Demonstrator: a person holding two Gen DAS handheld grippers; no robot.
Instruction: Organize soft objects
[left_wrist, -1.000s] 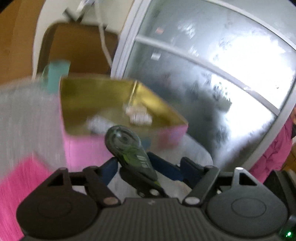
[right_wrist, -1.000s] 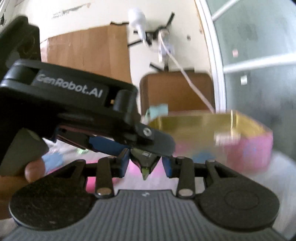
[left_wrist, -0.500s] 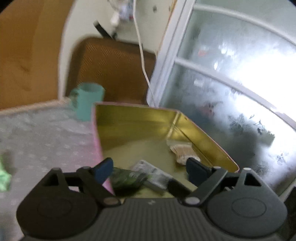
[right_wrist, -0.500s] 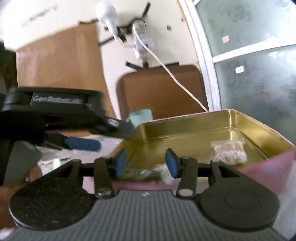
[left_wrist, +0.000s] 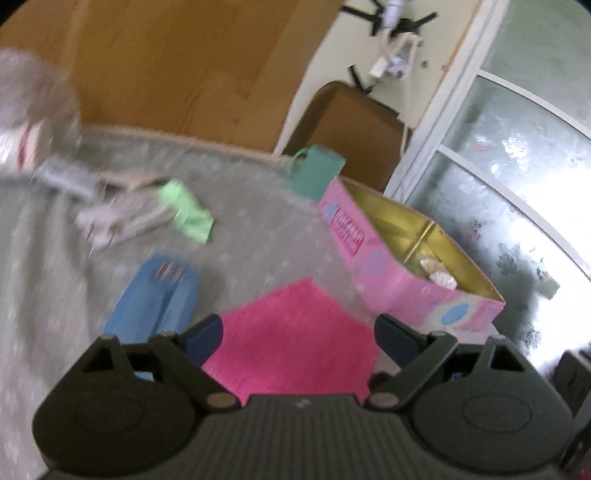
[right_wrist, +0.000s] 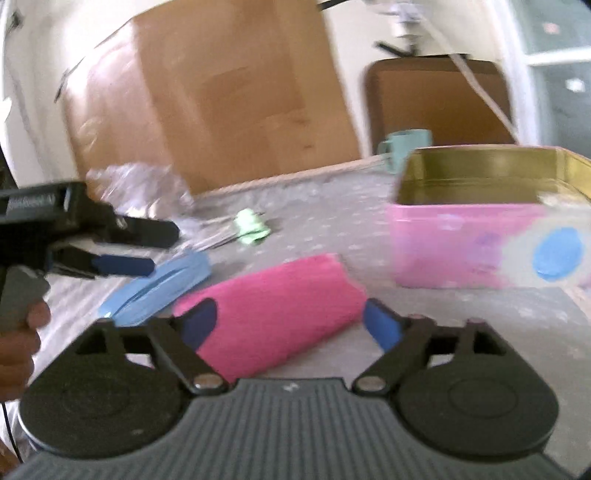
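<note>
A folded pink cloth (left_wrist: 295, 332) lies on the grey table, also in the right wrist view (right_wrist: 273, 310). My left gripper (left_wrist: 298, 338) is open and empty just above its near end. My right gripper (right_wrist: 291, 321) is open, its jaws either side of the pink cloth. The pink tin (left_wrist: 373, 266) with a gold inside stands right of the cloth and holds small packets (left_wrist: 437, 271); it also shows in the right wrist view (right_wrist: 465, 251). A blue folded item (left_wrist: 155, 295) and a green soft piece (left_wrist: 188, 210) lie to the left. The left gripper's fingers (right_wrist: 122, 266) show at the left.
A teal mug (left_wrist: 317, 173) stands behind the tin. Crumpled clear plastic (right_wrist: 140, 192) and papers (left_wrist: 122, 218) lie at the far left. A brown chair back (right_wrist: 436, 99) and cardboard (right_wrist: 221, 103) stand behind the table; a frosted window (left_wrist: 517, 166) is on the right.
Both grippers let go of the dark green item into the tin, opened, and pulled back left over the pink cloth. The right gripper's jaws opened wider.
</note>
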